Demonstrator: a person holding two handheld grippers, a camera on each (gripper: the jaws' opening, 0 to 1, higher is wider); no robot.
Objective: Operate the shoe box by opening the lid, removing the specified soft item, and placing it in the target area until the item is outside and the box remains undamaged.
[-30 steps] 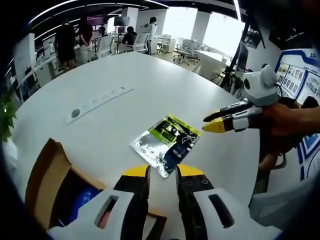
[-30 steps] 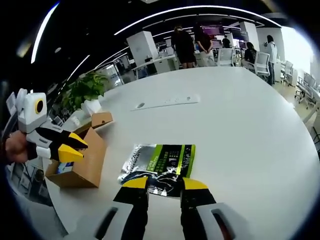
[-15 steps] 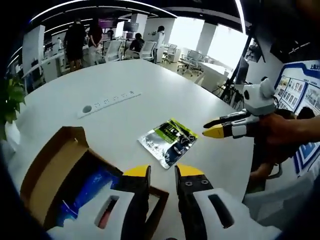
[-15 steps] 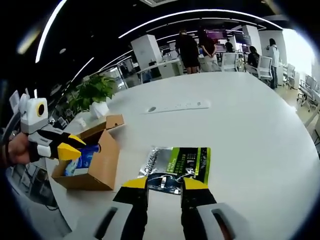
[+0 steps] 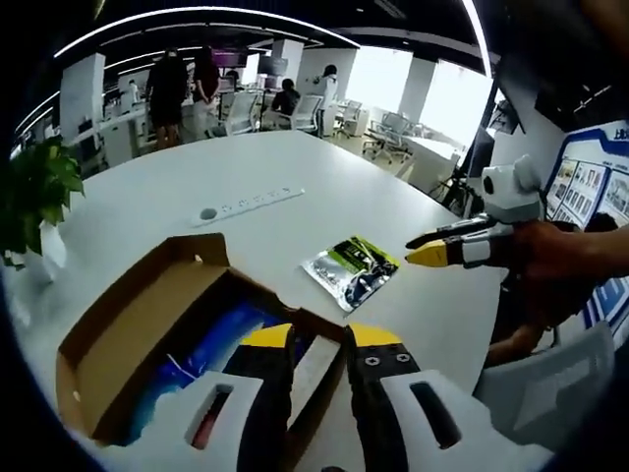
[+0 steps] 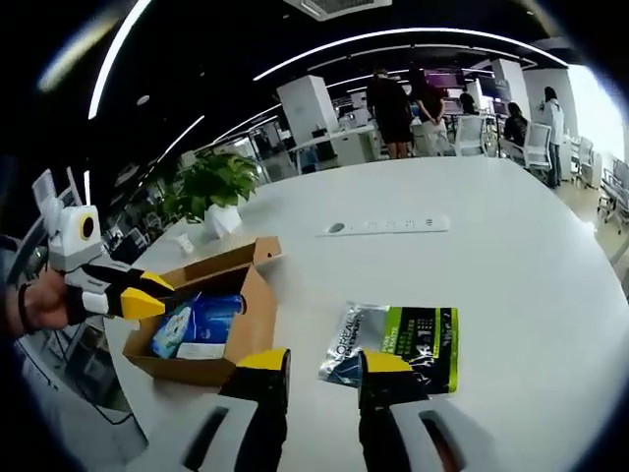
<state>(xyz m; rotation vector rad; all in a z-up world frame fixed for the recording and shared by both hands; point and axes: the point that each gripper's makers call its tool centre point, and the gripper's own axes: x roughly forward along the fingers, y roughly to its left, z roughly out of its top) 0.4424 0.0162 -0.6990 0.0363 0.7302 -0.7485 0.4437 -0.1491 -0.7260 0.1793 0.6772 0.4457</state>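
Left gripper (image 5: 317, 339) above open shoe box (image 5: 147, 329), right gripper (image 6: 322, 362) near pouch (image 6: 398, 339), fingers slightly parted, empty.

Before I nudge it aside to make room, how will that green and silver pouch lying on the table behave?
The pouch lies flat with a crinkled, shiny film, so it is probably light, floppy and likely to sag if lifted by one edge. On the smooth white table it should slide easily rather than roll or tip. Its glossy surface may slip between jaws.
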